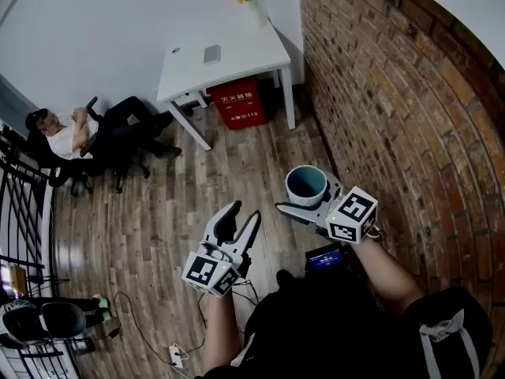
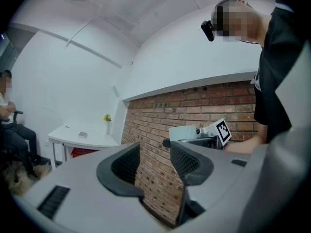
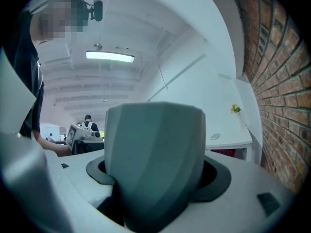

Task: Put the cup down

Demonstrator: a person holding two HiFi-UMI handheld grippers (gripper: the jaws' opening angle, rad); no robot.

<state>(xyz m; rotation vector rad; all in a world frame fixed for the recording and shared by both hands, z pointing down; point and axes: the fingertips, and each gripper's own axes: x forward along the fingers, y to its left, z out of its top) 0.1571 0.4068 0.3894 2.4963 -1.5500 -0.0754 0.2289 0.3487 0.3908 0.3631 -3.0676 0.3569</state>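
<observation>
Our right gripper [image 1: 309, 205] clamps its jaws on the teal cup [image 3: 154, 159], upright above the floor. The jaws hide its base, and its body blocks most of what lies beyond them. Our left gripper [image 1: 241, 218] keeps its jaws apart with nothing between, only the brick wall [image 2: 160, 115] beyond. Farther ahead a white table [image 1: 223, 60] half covers a red box [image 1: 239, 103].

brick wall [image 1: 379, 93] right | wood floor [image 1: 237, 180] | white table [image 1: 229, 58] — red box [image 1: 237, 105] beneath
</observation>
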